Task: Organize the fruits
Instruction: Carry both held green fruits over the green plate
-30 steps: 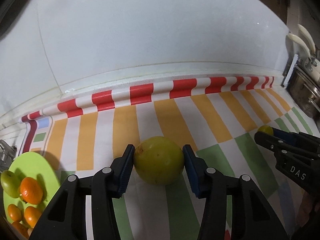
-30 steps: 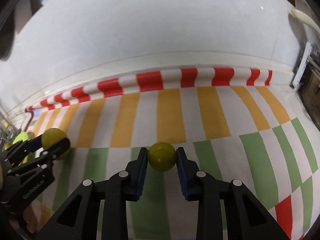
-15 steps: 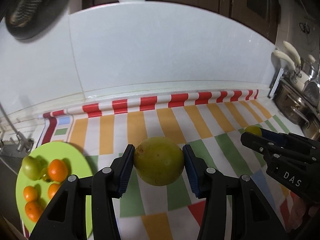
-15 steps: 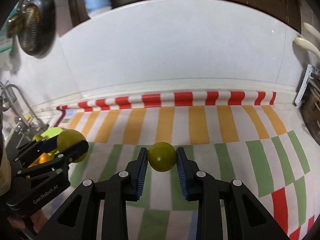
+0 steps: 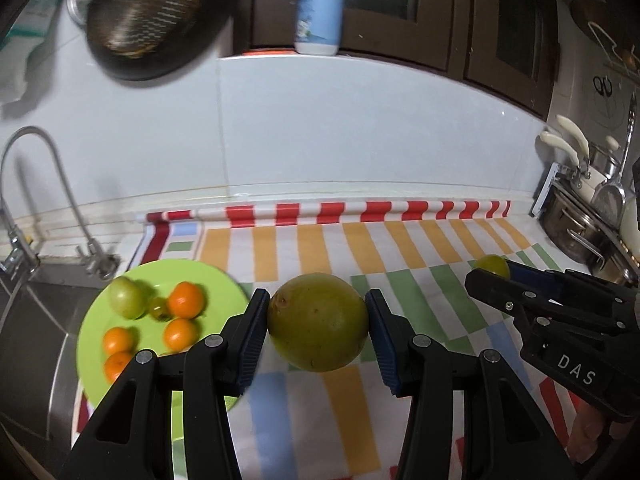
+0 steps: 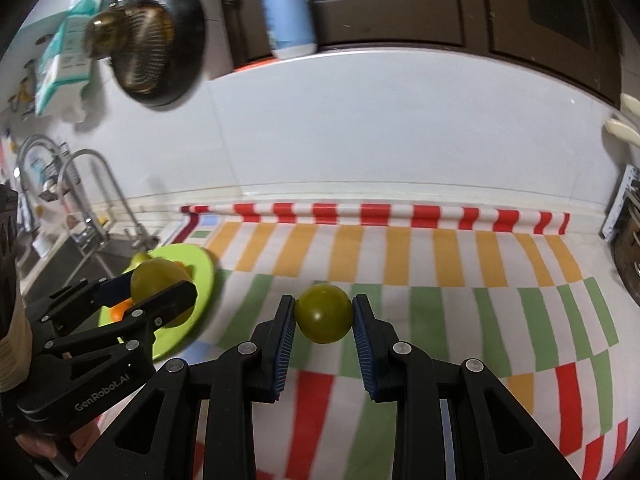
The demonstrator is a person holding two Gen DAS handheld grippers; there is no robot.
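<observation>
My left gripper (image 5: 317,322) is shut on a large yellow-green fruit (image 5: 318,322), held in the air above the striped cloth (image 5: 360,248). My right gripper (image 6: 323,314) is shut on a small green fruit (image 6: 323,313), also lifted off the cloth. Each gripper shows in the other's view: the right one (image 5: 490,270) at the right, the left one (image 6: 160,294) at the left. A lime-green plate (image 5: 96,332) lies left of the large fruit, carrying several small oranges (image 5: 185,299), a green fruit (image 5: 127,298) and a small dark-green one (image 5: 160,309).
A sink with a curved tap (image 5: 36,200) lies left of the plate. Steel pots (image 5: 572,224) and utensils stand at the right edge. A white tiled wall (image 5: 360,132) backs the counter, with a hanging pan (image 5: 148,20) and a bottle (image 5: 320,8) on the ledge above.
Both grippers have risen and drawn back from the wall with their fruits still held. The plate, sink and upper wall have come into view. The grips have not changed.
</observation>
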